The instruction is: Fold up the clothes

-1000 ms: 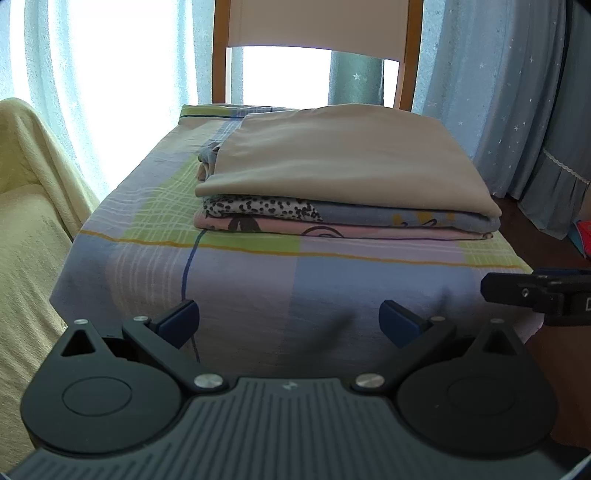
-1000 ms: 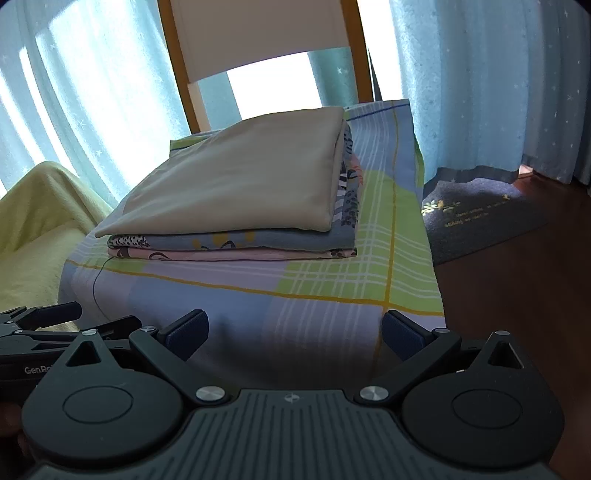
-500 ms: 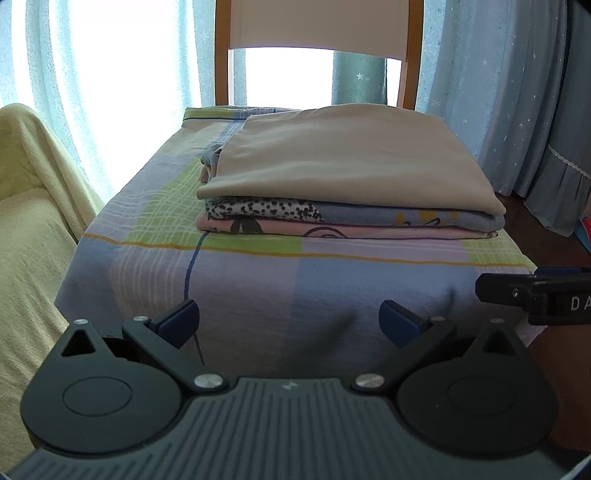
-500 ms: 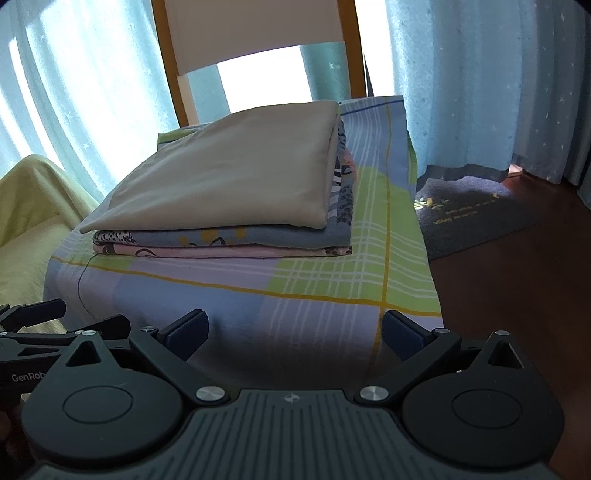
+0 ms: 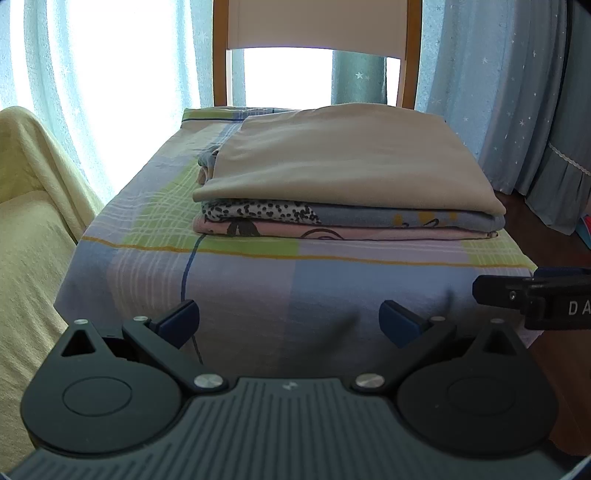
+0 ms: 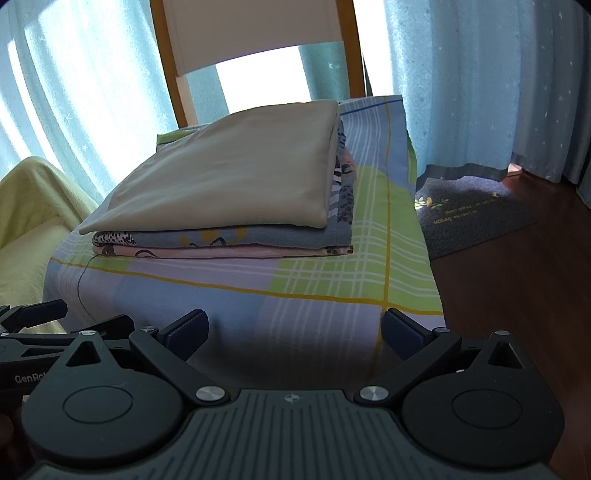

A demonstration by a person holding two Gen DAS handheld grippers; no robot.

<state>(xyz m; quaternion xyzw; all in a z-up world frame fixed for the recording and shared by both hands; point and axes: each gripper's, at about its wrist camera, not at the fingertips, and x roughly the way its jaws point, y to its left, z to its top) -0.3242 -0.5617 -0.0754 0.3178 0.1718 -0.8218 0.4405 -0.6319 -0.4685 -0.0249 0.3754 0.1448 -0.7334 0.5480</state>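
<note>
Directly ahead, a stack of folded clothes (image 5: pixel 347 192) rests on a chair seat covered by a plaid cloth (image 5: pixel 280 288) in blue, green and lilac. The chair's wooden back (image 5: pixel 317 26) rises behind it against bright curtains (image 5: pixel 122 74). Topmost is a plain beige piece (image 6: pixel 236 166); beneath it lie a blue printed piece with a leopard-spotted part (image 5: pixel 406 219) and, at the bottom, a pale pink one (image 5: pixel 369 233).

Both tools hang low at the chair's near edge, well short of the stack. The left gripper (image 5: pixel 289 323) has its jaws spread wide, nothing between them. The right gripper (image 6: pixel 294 330) is likewise wide apart and empty. Each shows at the edge of the other's view. A yellow blanket (image 5: pixel 26 229) lies to the left, a dark mat (image 6: pixel 476 218) on the floor to the right.

Judging by appearance, the clothes are light, soft and limp — they would sag and slide apart if lifted from one point. The stack looks tidy, so folding seems largely done. To move a piece, pinch it at two corners of a folded edge, one gripper each — never mid-panel.
</note>
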